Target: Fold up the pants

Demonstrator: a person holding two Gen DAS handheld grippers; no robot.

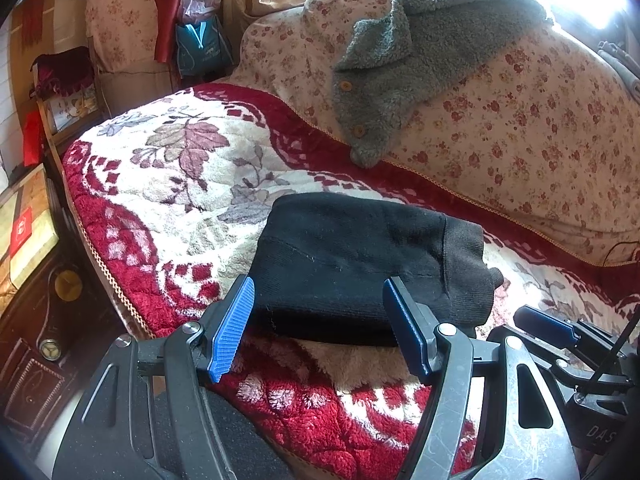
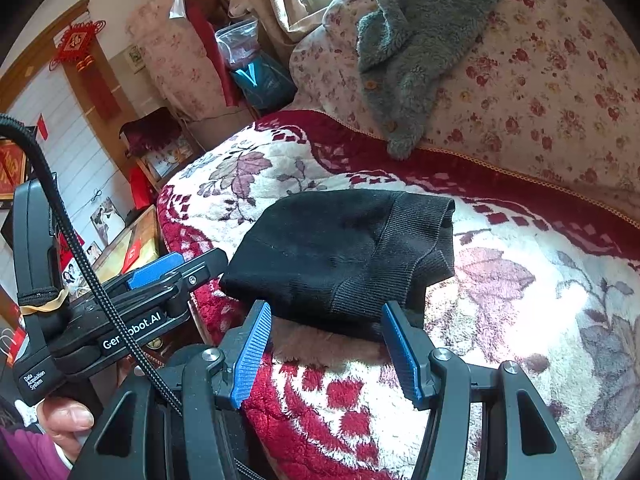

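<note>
The black pants (image 1: pixel 360 264) lie folded into a compact bundle on the red and white floral blanket (image 1: pixel 160 200), ribbed waistband to the right. My left gripper (image 1: pixel 318 320) is open, its blue pads just in front of the bundle's near edge, holding nothing. In the right wrist view the pants (image 2: pixel 344 256) lie the same way, and my right gripper (image 2: pixel 326 346) is open and empty just before their near edge. The left gripper (image 2: pixel 176 268) shows there at the left, beside the bundle.
A grey fleece garment (image 1: pixel 400 60) drapes over a floral quilt roll (image 1: pixel 520 128) at the back of the bed. The blanket's left edge (image 1: pixel 104 272) drops to dark wooden furniture (image 1: pixel 36 360). Bags (image 1: pixel 200 40) stand at the far corner.
</note>
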